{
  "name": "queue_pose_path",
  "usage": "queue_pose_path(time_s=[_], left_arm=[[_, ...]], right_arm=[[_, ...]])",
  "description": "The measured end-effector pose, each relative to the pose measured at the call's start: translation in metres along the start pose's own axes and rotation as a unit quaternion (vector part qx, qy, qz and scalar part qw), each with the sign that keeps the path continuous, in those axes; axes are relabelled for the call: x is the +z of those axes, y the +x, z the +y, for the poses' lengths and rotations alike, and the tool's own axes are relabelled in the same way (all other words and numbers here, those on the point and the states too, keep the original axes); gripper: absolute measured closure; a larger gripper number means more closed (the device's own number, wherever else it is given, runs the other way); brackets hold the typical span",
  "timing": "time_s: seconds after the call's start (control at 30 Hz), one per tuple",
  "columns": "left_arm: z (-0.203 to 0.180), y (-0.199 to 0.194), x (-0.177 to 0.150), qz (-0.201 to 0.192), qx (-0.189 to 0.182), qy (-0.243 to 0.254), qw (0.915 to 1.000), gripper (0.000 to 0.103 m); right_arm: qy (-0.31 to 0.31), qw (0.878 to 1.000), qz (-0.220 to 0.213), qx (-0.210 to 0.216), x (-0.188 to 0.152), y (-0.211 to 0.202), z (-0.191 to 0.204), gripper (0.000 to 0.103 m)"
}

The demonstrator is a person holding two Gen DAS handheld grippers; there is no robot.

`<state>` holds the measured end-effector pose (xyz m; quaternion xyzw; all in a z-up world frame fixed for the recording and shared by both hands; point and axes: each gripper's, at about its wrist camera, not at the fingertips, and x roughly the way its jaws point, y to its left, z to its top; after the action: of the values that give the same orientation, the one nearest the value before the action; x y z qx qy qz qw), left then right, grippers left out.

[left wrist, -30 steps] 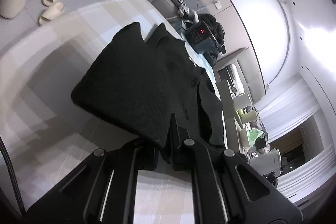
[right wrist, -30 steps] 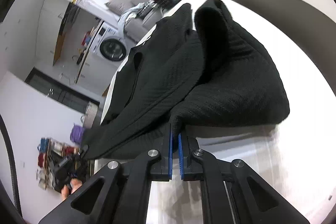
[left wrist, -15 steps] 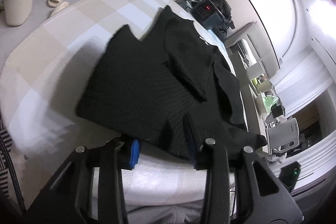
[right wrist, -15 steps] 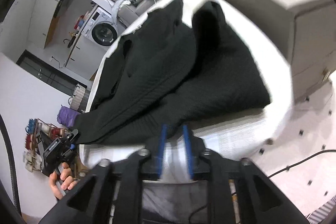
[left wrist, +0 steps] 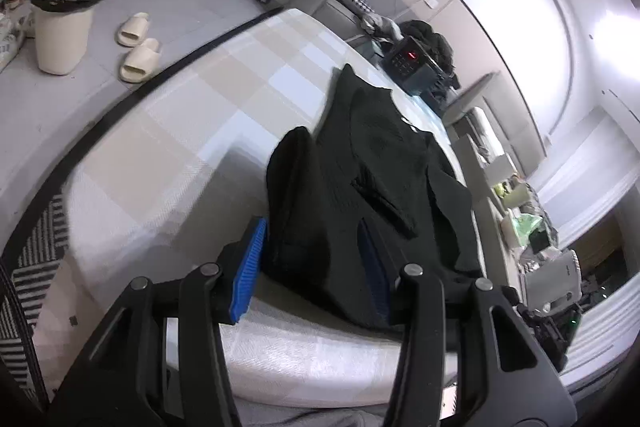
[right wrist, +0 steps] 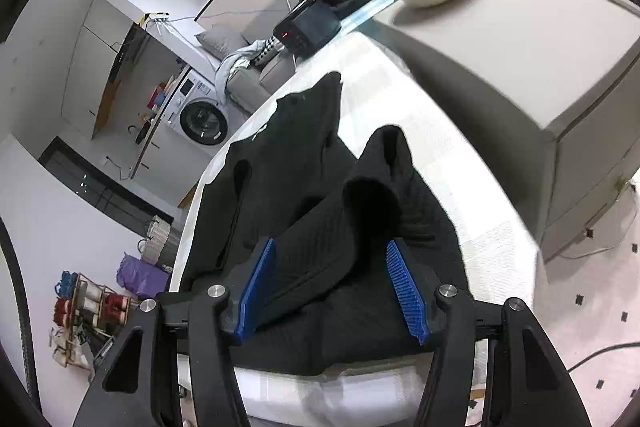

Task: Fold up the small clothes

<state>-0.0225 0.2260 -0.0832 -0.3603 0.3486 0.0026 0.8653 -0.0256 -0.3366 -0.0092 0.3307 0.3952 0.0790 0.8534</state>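
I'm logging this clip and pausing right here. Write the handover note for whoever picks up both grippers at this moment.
Left gripper: open, holding nothing, at the near edge of the black sweater.
Right gripper: open, empty, over the same near edge.
The sweater lies on the checked table, one part folded over the body, cloth bunched near the grippers.
Done: a first fold. Left: flatten the bunched part and probably finish folding.

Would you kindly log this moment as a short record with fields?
garment: black knit top, partly folded, bunched at the near edge
surface: checked table cover
left claw: open, pads either side of the garment edge
right claw: open, straddling a raised fold
beyond table: washing machine, black device with a red light
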Motion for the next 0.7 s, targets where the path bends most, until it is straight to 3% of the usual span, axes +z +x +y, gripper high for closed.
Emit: queue_pose_path(time_s=[0.17, 0.53, 0.63, 0.67, 0.7], left_arm=[[-0.01, 0.007, -0.002, 0.022, -0.039, 0.011, 0.9989, 0.06], [-0.009, 0.038, -0.004, 0.045, 0.003, -0.005, 0.999, 0.06], [-0.001, 0.049, 0.0, 0.046, -0.007, -0.028, 0.9985, 0.06], [0.001, 0.052, 0.001, 0.046, -0.011, -0.033, 0.9984, 0.062], [0.0, 0.056, 0.002, 0.044, -0.012, -0.033, 0.9984, 0.071]], right_arm=[[-0.002, 1.0, 0.001, 0.004, -0.001, -0.001, -0.001, 0.044], [-0.009, 1.0, 0.003, -0.01, -0.006, -0.009, -0.008, 0.044], [-0.015, 1.0, -0.007, -0.021, 0.0, -0.007, -0.013, 0.044], [-0.014, 1.0, -0.008, -0.02, 0.003, -0.006, -0.014, 0.044], [-0.017, 1.0, -0.01, -0.015, 0.008, -0.002, -0.014, 0.044]])
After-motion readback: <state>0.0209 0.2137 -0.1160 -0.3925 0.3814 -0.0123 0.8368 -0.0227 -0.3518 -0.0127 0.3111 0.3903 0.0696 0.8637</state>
